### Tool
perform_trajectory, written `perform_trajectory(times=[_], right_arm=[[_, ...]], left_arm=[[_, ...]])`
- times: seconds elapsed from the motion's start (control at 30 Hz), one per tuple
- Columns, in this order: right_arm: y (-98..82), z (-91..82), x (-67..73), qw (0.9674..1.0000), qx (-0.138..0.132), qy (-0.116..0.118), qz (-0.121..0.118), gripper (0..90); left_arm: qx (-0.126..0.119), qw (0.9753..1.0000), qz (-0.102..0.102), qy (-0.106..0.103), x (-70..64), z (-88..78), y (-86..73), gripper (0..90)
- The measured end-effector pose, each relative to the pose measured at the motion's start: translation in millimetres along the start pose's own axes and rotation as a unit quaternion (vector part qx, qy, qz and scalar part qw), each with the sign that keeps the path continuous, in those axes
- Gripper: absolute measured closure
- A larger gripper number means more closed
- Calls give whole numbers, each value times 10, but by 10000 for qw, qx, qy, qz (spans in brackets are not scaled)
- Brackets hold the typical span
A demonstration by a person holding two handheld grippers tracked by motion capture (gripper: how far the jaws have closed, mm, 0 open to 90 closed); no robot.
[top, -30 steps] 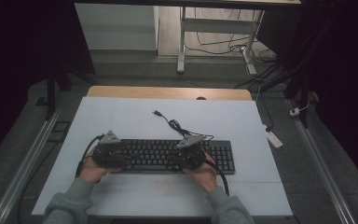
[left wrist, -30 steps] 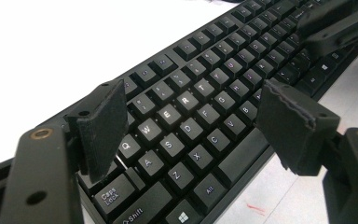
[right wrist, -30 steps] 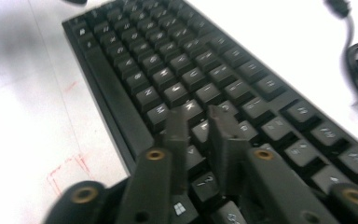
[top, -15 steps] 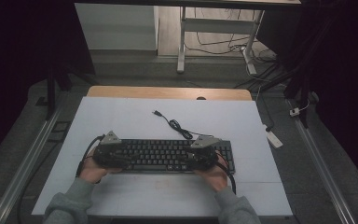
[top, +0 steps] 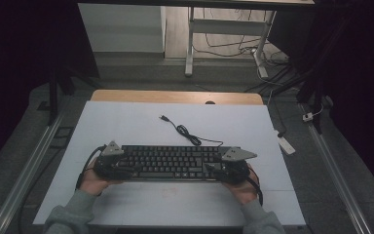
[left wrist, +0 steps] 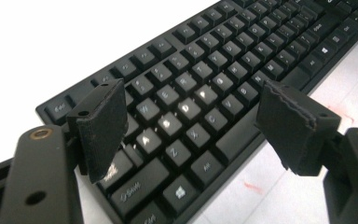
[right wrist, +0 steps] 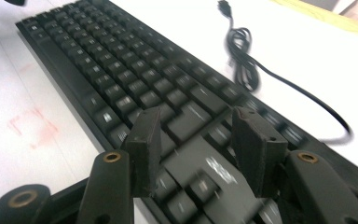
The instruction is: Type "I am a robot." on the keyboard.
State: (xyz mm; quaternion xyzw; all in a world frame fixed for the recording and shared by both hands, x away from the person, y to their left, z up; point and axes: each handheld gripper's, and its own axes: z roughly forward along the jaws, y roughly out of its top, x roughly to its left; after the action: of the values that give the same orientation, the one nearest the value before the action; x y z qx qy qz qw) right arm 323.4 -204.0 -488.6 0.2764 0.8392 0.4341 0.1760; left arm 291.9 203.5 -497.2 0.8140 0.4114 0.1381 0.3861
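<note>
Right gripper point(right wrist: 196, 154) sat over the right end of the flat black plastic computer keyboard point(top: 173, 162), jaws parted wide w/ keys showing in the gap betw. them; no pad pressed on anything. Its jaws had just been opening, nothing clamped betw. them. In the high view the right gripper point(top: 213, 169) lay at the keyboard's right end, grey three-cornered plate on top, w/ the person's right hand point(top: 241, 187) behind it at the near edge.

Left gripper point(left wrist: 191, 126) hovered at the keyboard's left end, jaws spread wide above the letter keys, one pad over the left-edge keys, the other out past the near edge, neither touching that I could tell. In the high view the left gripper point(top: 121, 168) lay over the left end, left hand point(top: 93, 181) just behind.

Keyboard lay flat, long side across, on the near half of the white table point(top: 126, 122). Its thin black USB cable point(top: 187, 134) ran from the back edge, bunched in a small coil, plug end lying further back on the table.
</note>
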Motion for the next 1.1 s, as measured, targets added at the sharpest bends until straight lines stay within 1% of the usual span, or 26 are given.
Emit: perform_trajectory(times=[0.1, 0.27, 0.33, 0.37, 0.53, 0.57, 0.63, 0.73, 0.8, 0.9, 1.1], right_arm=[[-100, -114, -50, 10000, -35, -54, 39, 525], [-277, -290, -118, 9997, -7, -193, 116, 521], [-344, -346, -144, 9995, -19, -261, 157, 519], [-373, -376, -156, 9993, 32, -337, 151, 517], [-503, -463, -222, 9990, 100, -379, 222, 513], [-519, -467, -230, 9989, 50, -382, 257, 513], [-524, -483, -243, 9987, 74, -444, 243, 513], [-506, -479, -246, 9990, -2, -388, 228, 513], [-493, -477, -234, 9990, 9, -400, 199, 512], [-491, -465, -227, 9993, -12, -344, 178, 512], [-488, -474, -231, 9992, 5, -374, 165, 511]], left_arm=[[-6, 10000, -37, 35, -2, -52, -72, 250], [-33, 9999, -79, 86, -5, -134, -196, 251], [-47, 9999, -92, 93, -9, -160, -235, 251], [-42, 9999, -85, 99, -11, -174, -253, 251], [-72, 9999, -72, 108, -23, -230, -333, 251], [-71, 9999, -67, 115, -21, -236, -343, 251], [-80, 9999, -69, 128, -15, -241, -354, 251], [-87, 9998, -90, 127, -8, -239, -351, 251], [-84, 9999, -67, 118, -11, -237, -351, 251], [-81, 9999, -57, 118, -12, -238, -351, 251], [-83, 9999, -65, 95, -10, -234, -350, 250]])
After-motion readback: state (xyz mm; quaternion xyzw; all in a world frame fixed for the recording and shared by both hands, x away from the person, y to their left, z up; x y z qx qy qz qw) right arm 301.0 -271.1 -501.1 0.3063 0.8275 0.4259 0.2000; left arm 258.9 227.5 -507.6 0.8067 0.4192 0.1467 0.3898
